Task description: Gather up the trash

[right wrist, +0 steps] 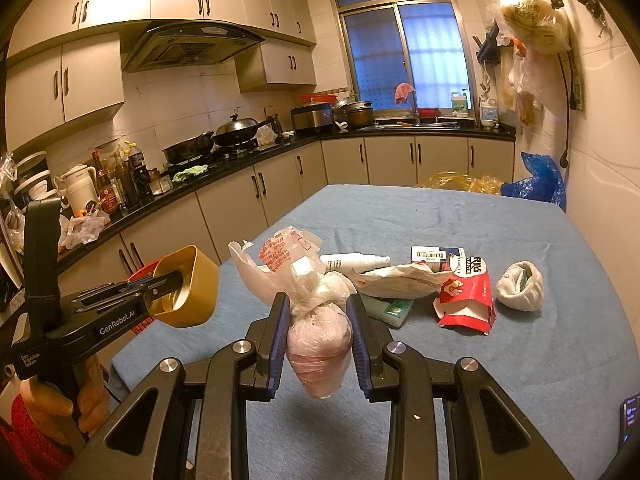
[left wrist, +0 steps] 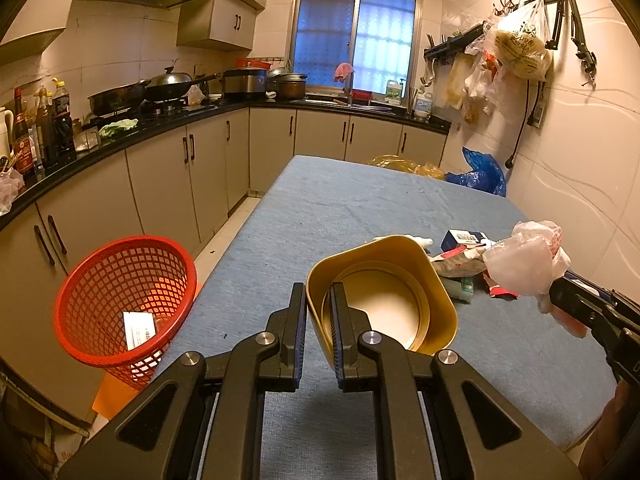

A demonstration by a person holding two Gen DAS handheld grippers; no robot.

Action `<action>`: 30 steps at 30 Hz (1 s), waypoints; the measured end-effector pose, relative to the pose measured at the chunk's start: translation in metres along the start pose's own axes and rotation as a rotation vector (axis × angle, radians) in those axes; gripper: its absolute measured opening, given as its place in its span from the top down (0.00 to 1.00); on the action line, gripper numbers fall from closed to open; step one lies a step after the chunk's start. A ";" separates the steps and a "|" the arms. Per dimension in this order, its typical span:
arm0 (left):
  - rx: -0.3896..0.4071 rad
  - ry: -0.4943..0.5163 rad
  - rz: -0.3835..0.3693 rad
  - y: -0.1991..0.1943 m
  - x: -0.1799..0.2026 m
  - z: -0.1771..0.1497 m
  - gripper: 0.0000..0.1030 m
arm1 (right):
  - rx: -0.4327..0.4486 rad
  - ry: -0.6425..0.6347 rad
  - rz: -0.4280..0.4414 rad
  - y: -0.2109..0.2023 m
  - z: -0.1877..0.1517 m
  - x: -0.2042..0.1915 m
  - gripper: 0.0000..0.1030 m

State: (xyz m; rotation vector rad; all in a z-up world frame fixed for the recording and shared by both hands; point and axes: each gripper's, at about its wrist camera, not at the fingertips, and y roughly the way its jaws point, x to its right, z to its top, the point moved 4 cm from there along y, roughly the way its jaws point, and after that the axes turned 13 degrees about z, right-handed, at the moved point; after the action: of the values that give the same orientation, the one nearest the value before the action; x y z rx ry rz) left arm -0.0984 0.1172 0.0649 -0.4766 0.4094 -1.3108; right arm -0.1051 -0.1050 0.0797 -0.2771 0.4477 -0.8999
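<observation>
My left gripper (left wrist: 318, 296) is shut on the wall of a gold tin (left wrist: 384, 292), held above the blue-covered table (left wrist: 360, 208); the tin also shows in the right wrist view (right wrist: 188, 286). My right gripper (right wrist: 318, 304) is shut on a knotted plastic bag (right wrist: 316, 332) with pink contents, seen at the right in the left wrist view (left wrist: 524, 260). A red mesh basket (left wrist: 124, 304) stands on the floor left of the table, with a white card inside. On the table lie a red wrapper (right wrist: 468, 296), a crumpled paper packet (right wrist: 400, 280), a white bottle (right wrist: 352, 261), a barcode box (right wrist: 436, 256) and a white wad (right wrist: 520, 286).
Kitchen counter (left wrist: 120, 140) with cabinets runs along the left and far side, holding bottles, pans and pots. Blue bag (left wrist: 480, 172) and yellow bag (left wrist: 400, 162) lie beyond the table's far end. Plastic bags (left wrist: 516, 48) hang on the right wall.
</observation>
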 end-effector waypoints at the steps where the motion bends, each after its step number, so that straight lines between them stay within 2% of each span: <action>1: 0.000 0.000 0.000 0.000 0.000 0.000 0.89 | 0.000 -0.001 0.000 0.000 0.000 0.000 0.70; 17: 0.008 -0.008 0.018 -0.001 -0.008 0.008 0.89 | 0.000 -0.029 0.013 0.007 0.010 -0.008 0.69; 23: 0.012 -0.021 0.045 0.001 -0.021 0.011 0.89 | -0.012 -0.038 0.022 0.017 0.011 -0.011 0.69; 30: 0.010 -0.052 0.086 0.007 -0.048 0.014 0.89 | -0.049 -0.036 0.071 0.039 0.015 -0.022 0.69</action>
State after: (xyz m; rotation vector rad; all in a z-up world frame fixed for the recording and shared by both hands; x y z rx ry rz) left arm -0.0949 0.1669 0.0735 -0.4786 0.3757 -1.2149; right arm -0.0831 -0.0632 0.0824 -0.3195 0.4440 -0.8140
